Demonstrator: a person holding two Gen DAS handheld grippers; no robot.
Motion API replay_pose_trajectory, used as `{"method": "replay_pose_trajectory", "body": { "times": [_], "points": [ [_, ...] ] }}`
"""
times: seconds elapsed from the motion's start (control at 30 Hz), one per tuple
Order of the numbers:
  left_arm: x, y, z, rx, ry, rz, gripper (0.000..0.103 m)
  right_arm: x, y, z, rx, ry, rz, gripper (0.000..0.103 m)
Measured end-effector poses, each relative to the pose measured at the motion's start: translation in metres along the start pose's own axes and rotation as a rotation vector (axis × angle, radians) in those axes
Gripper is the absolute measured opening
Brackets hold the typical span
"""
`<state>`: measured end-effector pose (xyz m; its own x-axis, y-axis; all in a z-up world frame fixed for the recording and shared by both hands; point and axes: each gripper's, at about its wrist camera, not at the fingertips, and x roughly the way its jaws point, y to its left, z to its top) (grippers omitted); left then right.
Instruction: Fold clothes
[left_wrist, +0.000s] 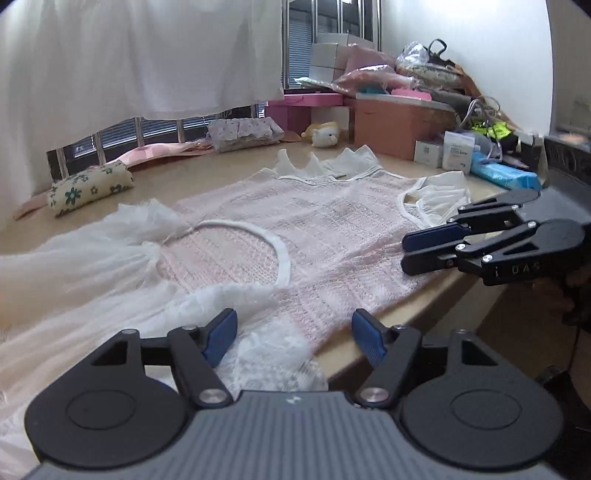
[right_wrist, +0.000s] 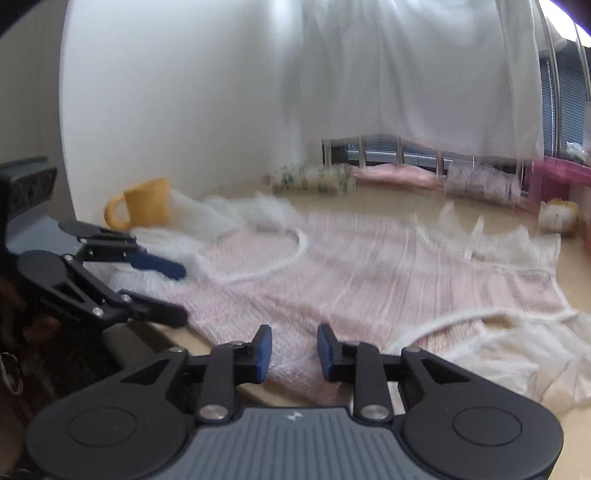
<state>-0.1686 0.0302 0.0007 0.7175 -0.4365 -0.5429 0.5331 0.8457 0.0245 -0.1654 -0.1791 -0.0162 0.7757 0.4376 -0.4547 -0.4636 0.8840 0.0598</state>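
Left wrist view: the left gripper (left_wrist: 294, 334) points forward and somewhat down over the near edge of the table (left_wrist: 229, 166). Its jaws stand wide apart with nothing pressed between them; white frilly cloth lies under the gap. The pink garment (left_wrist: 325, 229) is spread flat across the table, one white-trimmed armhole near the middle. At the right, the right gripper (left_wrist: 404, 251) reaches in sideways, its fingertips resting at the garment's edge.

Right wrist view: this picture is blurred. The right gripper (right_wrist: 294, 350) is tilted down over the pink garment (right_wrist: 369, 266), jaws parted narrowly, and the pads seem not to pinch the cloth. The left gripper (right_wrist: 183, 293) comes in from the left, jaws spread. A yellow mug (right_wrist: 147, 203) stands behind it.
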Motion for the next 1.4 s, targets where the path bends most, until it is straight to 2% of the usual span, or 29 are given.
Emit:
{"method": "replay_pose_trajectory", "body": {
  "times": [0.07,0.13,0.2,0.27,0.43,0.57,0.67,0.77,0.87,0.9,0.93,0.97,1.03,1.17,1.23,1.27,1.3,1.33,1.4],
  "points": [
    [-0.012,0.005,-0.002,0.030,-0.009,-0.006,0.071,-0.010,-0.004,0.005,0.002,0.012,0.007,0.025],
    [-0.026,0.009,-0.007,0.101,-0.018,-0.013,0.071,-0.032,-0.012,0.008,-0.036,-0.019,0.058,0.027],
    [-0.034,0.013,-0.010,0.169,0.000,-0.021,0.070,-0.047,-0.022,0.007,-0.098,0.003,0.099,0.027],
    [-0.038,0.016,-0.011,0.221,0.018,-0.016,0.060,-0.049,-0.027,0.009,-0.137,0.053,0.091,0.027],
    [-0.047,0.034,-0.016,0.281,0.048,0.054,0.058,-0.043,-0.017,0.007,-0.237,0.110,0.082,0.024],
    [-0.065,0.064,-0.024,0.241,0.064,0.171,0.058,-0.040,-0.021,0.002,-0.209,0.129,0.078,0.024],
    [-0.082,0.090,-0.028,0.128,0.034,0.248,0.058,-0.039,-0.021,-0.002,-0.199,0.125,0.077,0.024],
    [-0.098,0.102,-0.032,0.043,0.005,0.195,0.058,-0.041,-0.019,0.000,-0.205,0.137,0.070,0.024],
    [-0.104,0.102,-0.037,0.040,-0.005,0.152,0.059,-0.049,-0.010,0.008,-0.236,0.097,0.083,0.024],
    [-0.102,0.103,-0.038,0.033,0.004,0.151,0.056,-0.049,-0.005,0.013,-0.237,0.069,0.097,0.024],
    [-0.101,0.106,-0.039,0.024,0.015,0.139,0.040,-0.048,0.000,0.017,-0.236,0.042,0.115,0.024],
    [-0.100,0.109,-0.037,0.013,0.021,0.116,0.013,-0.042,0.008,0.023,-0.225,0.019,0.152,0.025],
    [-0.097,0.115,-0.035,-0.008,0.034,0.070,0.012,-0.020,0.036,0.033,-0.251,-0.013,0.236,0.026],
    [-0.099,0.124,-0.027,-0.016,0.043,0.004,0.013,0.033,0.118,0.049,-0.564,-0.066,0.304,0.030],
    [-0.100,0.127,-0.023,0.014,0.057,-0.002,0.014,0.060,0.143,0.062,-0.638,-0.061,0.350,0.029],
    [-0.099,0.131,-0.022,0.025,0.079,-0.013,0.015,0.075,0.151,0.071,-0.640,-0.037,0.373,0.024],
    [-0.099,0.134,-0.021,0.037,0.093,0.000,0.016,0.093,0.153,0.082,-0.599,0.025,0.380,0.004],
    [-0.100,0.138,-0.020,0.044,0.098,0.036,0.016,0.112,0.154,0.093,-0.551,0.085,0.382,0.000],
    [-0.105,0.144,-0.021,0.014,0.078,0.133,0.020,0.141,0.143,0.110,-0.415,0.164,0.348,0.001]
  ]
}}
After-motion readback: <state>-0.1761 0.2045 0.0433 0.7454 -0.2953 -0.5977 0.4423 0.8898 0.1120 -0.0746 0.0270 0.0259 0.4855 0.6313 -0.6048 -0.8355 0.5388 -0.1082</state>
